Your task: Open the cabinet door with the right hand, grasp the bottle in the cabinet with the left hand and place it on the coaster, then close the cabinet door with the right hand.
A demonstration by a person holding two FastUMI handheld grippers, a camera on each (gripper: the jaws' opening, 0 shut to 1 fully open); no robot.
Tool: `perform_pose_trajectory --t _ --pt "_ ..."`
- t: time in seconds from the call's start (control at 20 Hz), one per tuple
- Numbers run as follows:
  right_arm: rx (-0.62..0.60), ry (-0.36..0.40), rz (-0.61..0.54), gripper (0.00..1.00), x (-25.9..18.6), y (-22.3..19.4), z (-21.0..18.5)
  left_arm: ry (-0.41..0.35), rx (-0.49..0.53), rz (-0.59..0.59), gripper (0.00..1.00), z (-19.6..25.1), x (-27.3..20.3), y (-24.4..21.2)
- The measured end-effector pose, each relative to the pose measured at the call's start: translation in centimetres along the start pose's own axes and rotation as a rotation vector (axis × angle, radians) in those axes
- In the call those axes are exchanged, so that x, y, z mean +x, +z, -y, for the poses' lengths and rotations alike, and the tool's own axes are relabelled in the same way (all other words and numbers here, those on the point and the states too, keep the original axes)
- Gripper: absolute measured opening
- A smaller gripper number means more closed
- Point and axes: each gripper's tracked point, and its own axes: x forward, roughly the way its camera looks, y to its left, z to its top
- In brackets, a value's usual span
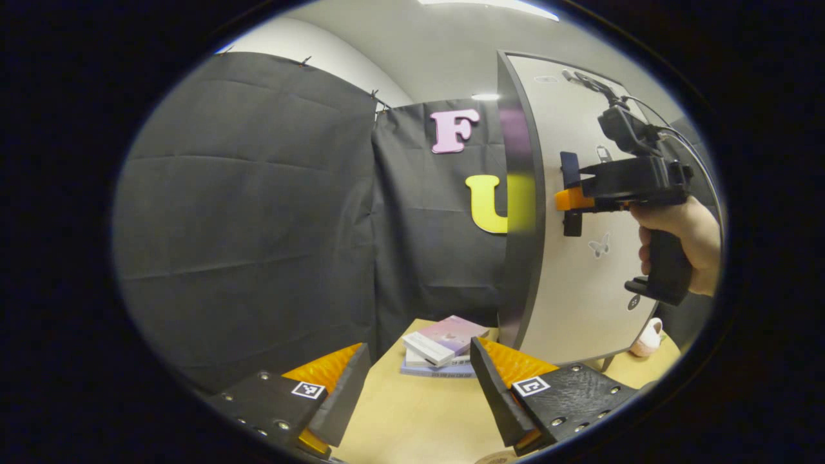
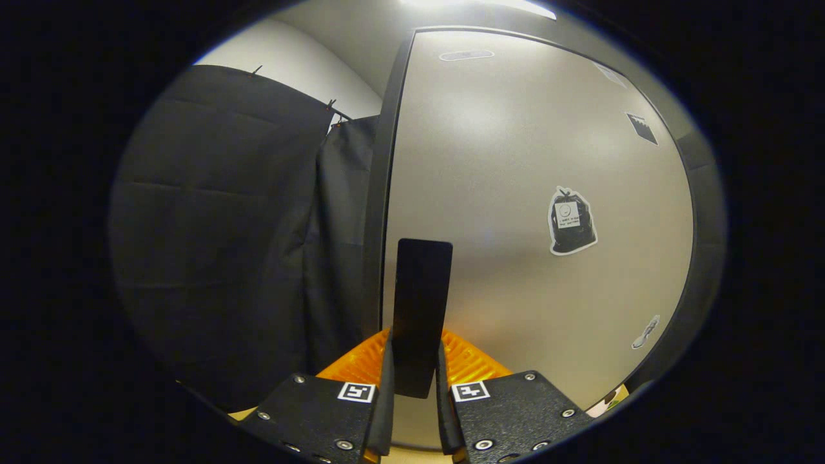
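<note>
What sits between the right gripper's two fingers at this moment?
The cabinet door's dark handle stands upright between the right gripper fingers, which close on it from both sides in the right gripper view; the cabinet door lies behind it.

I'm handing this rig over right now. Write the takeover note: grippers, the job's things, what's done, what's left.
Right gripper: shut on the door handle, a hand holding it.
Left gripper: open, holds nothing, low over the table.
Cabinet door: handle gripped; how far it has swung is hard to tell. Books lie on the table by the door's edge.
Done: handle grasped.
Left: pull the door open, take the bottle with the left, set it on the coaster, close the door with the right.
</note>
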Motion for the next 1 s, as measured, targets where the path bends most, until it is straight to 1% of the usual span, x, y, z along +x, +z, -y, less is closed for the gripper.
perform_pose_trajectory --t 0.2,0.4,0.55,0.8,0.9,1.0 --pt "0.010 0.015 -0.025 0.24 -0.2 -0.1 0.0 -0.004 -0.007 -0.006 0.89 -0.2 0.1 -0.1" --pt "0.002 0.046 -0.033 0.24 -0.5 -0.3 0.0 -0.038 0.008 0.023 0.89 0.1 -0.7 0.2" --pt "0.002 0.075 -0.039 0.24 -1.1 -0.3 -0.1 -0.048 0.008 0.028 0.89 0.1 -1.5 0.5" --pt "0.014 0.141 -0.040 0.24 -3.2 0.0 -0.6 -0.029 0.041 0.050 0.89 1.4 -3.0 1.9" --pt "0.011 0.174 -0.042 0.24 -4.0 0.0 -0.6 -0.041 0.049 0.051 0.89 2.6 -3.8 2.3" --pt "0.023 0.220 -0.044 0.24 -5.1 0.2 -0.6 -0.042 0.052 0.043 0.89 2.8 -4.5 2.4"
